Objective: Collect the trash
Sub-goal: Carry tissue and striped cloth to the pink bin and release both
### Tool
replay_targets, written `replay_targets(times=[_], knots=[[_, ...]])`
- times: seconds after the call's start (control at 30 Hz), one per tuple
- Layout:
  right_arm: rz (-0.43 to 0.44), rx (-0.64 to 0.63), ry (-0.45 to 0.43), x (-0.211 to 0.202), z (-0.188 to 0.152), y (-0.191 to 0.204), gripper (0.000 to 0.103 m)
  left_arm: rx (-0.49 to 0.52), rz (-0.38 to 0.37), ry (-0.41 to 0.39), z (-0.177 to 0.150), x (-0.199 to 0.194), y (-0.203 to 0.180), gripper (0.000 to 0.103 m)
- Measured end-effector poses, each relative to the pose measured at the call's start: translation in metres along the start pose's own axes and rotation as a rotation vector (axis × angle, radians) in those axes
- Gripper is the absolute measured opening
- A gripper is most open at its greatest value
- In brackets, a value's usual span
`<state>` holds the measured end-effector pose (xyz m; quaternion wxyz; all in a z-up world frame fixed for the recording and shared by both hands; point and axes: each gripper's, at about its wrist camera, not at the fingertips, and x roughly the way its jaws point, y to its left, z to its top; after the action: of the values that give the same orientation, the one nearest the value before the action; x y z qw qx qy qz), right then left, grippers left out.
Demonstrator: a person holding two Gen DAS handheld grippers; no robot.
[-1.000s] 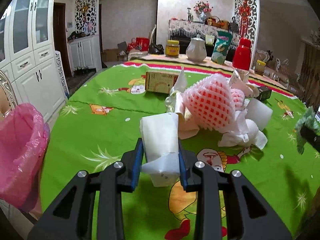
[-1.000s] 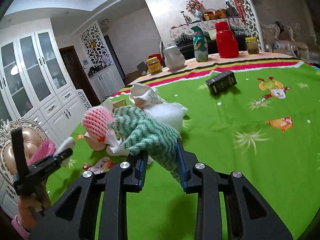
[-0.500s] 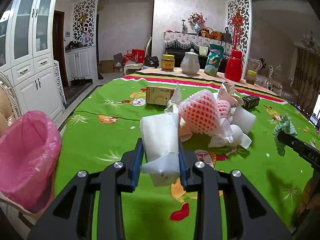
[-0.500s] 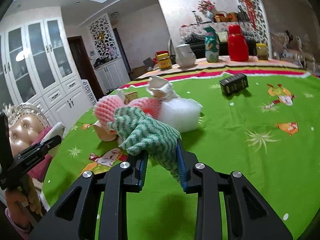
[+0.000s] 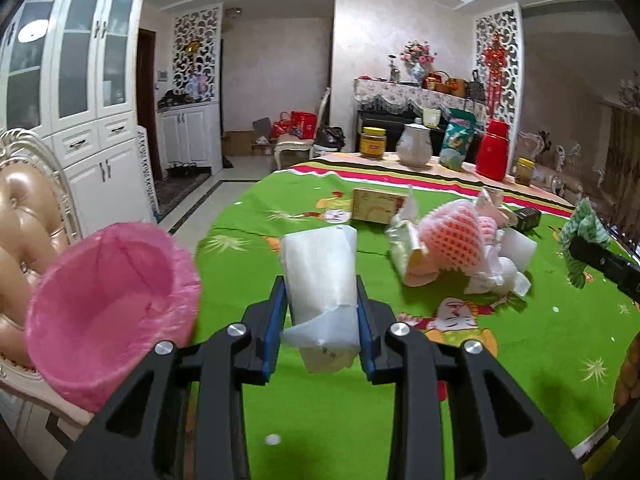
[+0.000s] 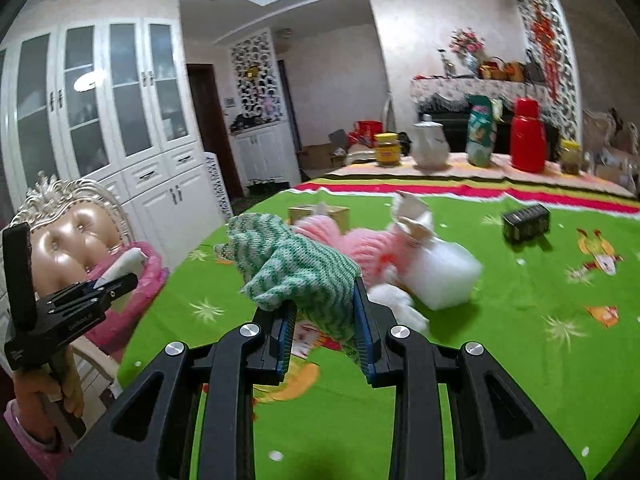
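Left tongs (image 5: 320,320) clamp white wrapper (image 5: 320,276); right tongs (image 6: 324,320) clamp green cloth (image 6: 296,276). Carry wrapper toward pink bin (image 5: 108,304) at 9 o'clock, release over opening.

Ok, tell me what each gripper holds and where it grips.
Left gripper: white foam wrap, pinched at its lower end. Right gripper: green-and-white knit cloth, pinched near its trailing end.

The crumpled white paper wad (image 5: 320,280) hides the green cartoon-print tablecloth (image 5: 248,264) behind it; beside that cloth, the pink plastic bin liner's (image 5: 108,304) bottom is unseen.
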<state>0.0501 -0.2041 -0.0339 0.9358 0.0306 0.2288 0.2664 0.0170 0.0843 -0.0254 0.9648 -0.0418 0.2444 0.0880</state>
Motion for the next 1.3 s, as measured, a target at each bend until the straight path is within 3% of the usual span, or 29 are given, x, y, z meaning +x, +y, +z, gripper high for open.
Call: replay_targets(times=[0.2, 0.4, 0.83, 1.1, 1.3], knots=[[0.052, -0.02, 0.01, 0.013, 0.003, 0.026, 0.028, -0.025, 0.025, 0.009, -0.007, -0.005, 0.025, 0.031], [0.127, -0.043, 0.046, 0.036, 0.004, 0.061, 0.028, -0.049, 0.058, -0.033, -0.006, -0.024, 0.054, 0.031], [0.37, -0.155, 0.104, 0.089, 0.014, 0.175, 0.029, -0.136, 0.2, -0.057, -0.011, -0.052, 0.148, 0.031], [0.493, -0.211, 0.15, 0.12, 0.014, 0.232, 0.029, -0.178, 0.249, -0.035, -0.014, -0.047, 0.197, 0.032], [0.538, -0.235, 0.192, 0.146, 0.017, 0.266, 0.029, -0.208, 0.264, 0.009, -0.014, -0.026, 0.228, 0.033]])
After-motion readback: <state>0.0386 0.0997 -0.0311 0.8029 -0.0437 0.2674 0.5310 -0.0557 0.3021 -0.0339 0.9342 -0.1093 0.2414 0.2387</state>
